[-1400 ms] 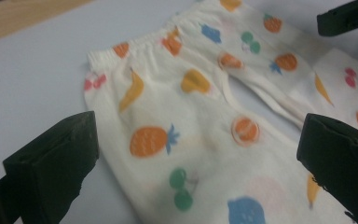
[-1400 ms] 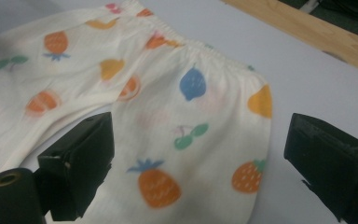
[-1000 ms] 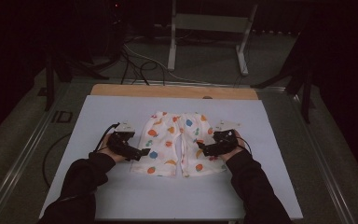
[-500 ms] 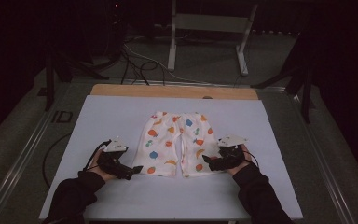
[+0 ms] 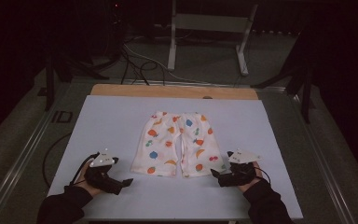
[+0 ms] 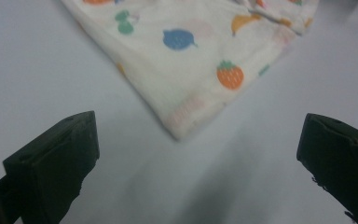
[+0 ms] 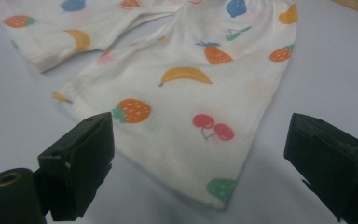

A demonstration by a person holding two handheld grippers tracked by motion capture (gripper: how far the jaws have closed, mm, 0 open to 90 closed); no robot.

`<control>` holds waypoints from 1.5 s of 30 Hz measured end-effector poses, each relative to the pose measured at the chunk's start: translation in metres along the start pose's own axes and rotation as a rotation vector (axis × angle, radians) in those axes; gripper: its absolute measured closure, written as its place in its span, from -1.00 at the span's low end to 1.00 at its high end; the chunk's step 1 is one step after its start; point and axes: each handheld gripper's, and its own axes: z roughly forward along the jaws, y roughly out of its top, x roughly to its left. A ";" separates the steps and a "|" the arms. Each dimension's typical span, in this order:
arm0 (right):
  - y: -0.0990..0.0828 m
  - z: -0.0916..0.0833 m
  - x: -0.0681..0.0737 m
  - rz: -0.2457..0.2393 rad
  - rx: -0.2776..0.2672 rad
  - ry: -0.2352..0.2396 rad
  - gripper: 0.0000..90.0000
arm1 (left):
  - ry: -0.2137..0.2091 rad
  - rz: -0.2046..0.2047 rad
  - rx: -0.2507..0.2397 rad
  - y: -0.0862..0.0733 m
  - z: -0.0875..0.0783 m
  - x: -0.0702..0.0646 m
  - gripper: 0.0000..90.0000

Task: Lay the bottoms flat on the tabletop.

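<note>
The left claw [image 5: 127, 182] rests low on the white counter [image 5: 112, 121], off to the left of the small fruit-print trousers [image 5: 177, 144] and apart from them, a bare strip of counter lying between its tips and the nearer hem corner. A dark-sleeved hand [image 5: 91, 179] holds it from below, and the grey three-cornered plate sits on top. In the left gripper view its jaws stand wide, one at each lower corner, with nothing between them; the corner of a trouser leg [image 6: 186, 126] lies ahead of the gap, printed with a strawberry and a blue fruit. The trousers lie flat in the middle of the counter, waistband toward the far wooden edge [image 5: 172, 91], both legs side by side and pointing toward the person, the cloth cream with orange, blue, red and green fruit. To the right of the trousers, the right claw [image 5: 214, 173] lies with its tips just beside the outer hem corner of the right leg; whether it touches the cloth I cannot tell. In the right gripper view its jaws are spread wide as well, empty, and the hem [image 7: 186, 186] with its cherries, banana and strawberry lies just ahead of the opening.
</note>
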 end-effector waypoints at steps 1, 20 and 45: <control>-0.001 -0.002 0.001 0.007 0.005 0.000 -0.81 | -0.002 -0.002 0.003 -0.002 -0.002 -0.001 -0.99; -0.034 -0.033 0.004 -0.009 0.010 -0.054 -0.80 | 0.024 0.016 -0.007 -0.021 -0.021 -0.012 -0.99; -0.033 -0.030 0.006 -0.030 0.014 -0.065 -0.80 | 0.010 0.023 -0.020 -0.021 -0.018 -0.013 -0.99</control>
